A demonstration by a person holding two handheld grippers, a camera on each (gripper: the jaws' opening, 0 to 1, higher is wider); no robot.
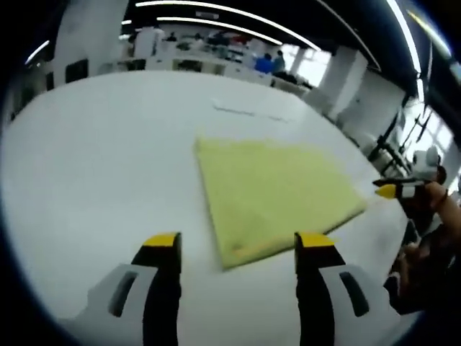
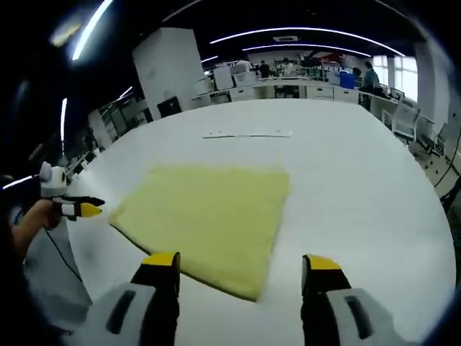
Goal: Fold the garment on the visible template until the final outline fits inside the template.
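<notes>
While the folded cloth (image 1: 274, 198) lies flat mid-table (image 1: 108, 158), both grippers, left (image 1: 236, 245) and right (image 2: 243, 265), hover wide-jawed and empty off its near edge, probably judging its outline.

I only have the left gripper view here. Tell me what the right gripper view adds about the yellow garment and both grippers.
Observer: The right gripper hangs open above the near corner of the yellow garment, holding nothing.
Operator: And my left one, from that side?
Observer: The left gripper sits off the garment's left corner, apart from the cloth; its yellow tips look closed.
Operator: Any template marking?
Observer: A thin pale line lies on the white table beyond the garment's far edge; the cloth does not touch it.
</notes>
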